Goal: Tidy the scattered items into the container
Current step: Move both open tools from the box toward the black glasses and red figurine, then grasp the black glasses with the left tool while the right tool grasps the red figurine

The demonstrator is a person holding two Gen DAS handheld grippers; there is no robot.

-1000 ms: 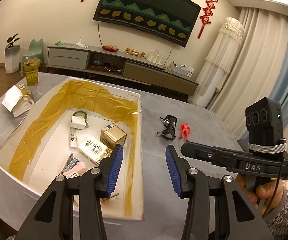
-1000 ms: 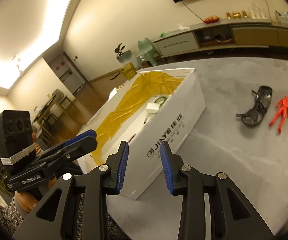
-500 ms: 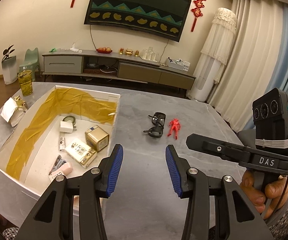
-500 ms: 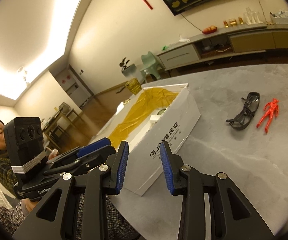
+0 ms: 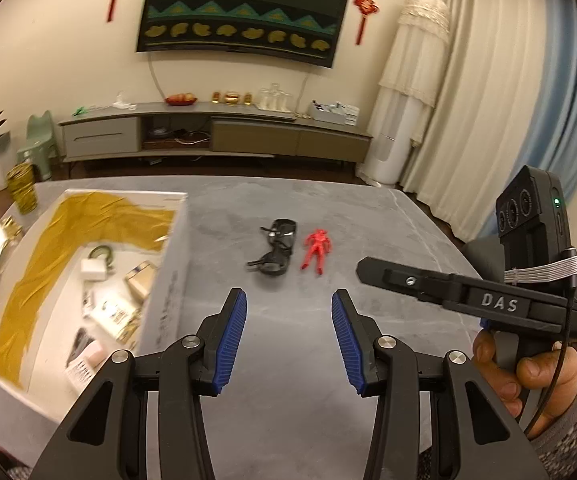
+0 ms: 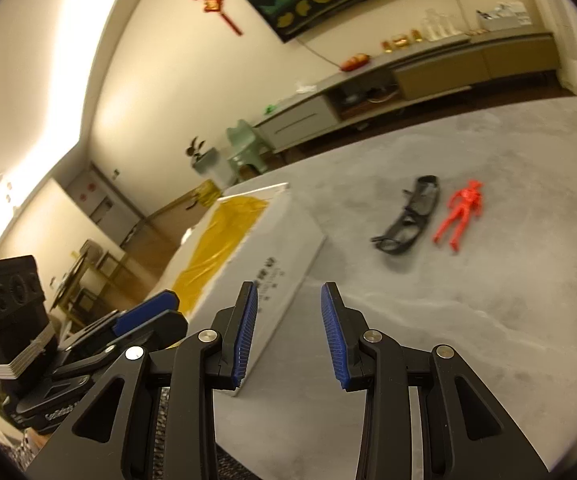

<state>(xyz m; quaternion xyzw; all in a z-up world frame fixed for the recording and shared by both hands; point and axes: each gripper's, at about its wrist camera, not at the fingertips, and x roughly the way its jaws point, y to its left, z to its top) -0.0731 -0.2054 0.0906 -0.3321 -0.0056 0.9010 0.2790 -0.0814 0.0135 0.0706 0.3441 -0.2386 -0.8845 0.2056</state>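
Two things are left out on the grey worktop (image 5: 296, 400): a pair of dark glasses (image 5: 274, 250) and, just to their right, a small red figure (image 5: 317, 245). They lie side by side, close but apart, both with their long axes running near to far, the figure on its back with its legs toward the near edge. The white box (image 5: 168, 264) with yellow tape lining its walls sits to their left, already holding several small packets and a roll of tape.

Both pieces lie ahead of the tools, toward the far side. From the left tool (image 5: 286, 334) the glasses sit almost dead ahead and the figure a touch to the right. From the right tool (image 6: 288, 334) both lie ahead and off to the right, the glasses nearer, the figure beyond them. I'd judge the right tool better placed for the figure and the left for the glasses, though neither is close to its target yet. With the pieces lying lengthwise toward the tools, the jaws would close across their narrow width without needing a turn of the wrist.

Each tool is held above the worktop, level and pointing forward, blue pads spread apart with nothing between them. The hand (image 5: 528, 380) gripping the right tool's handle shows at the right, in a knitted sleeve.
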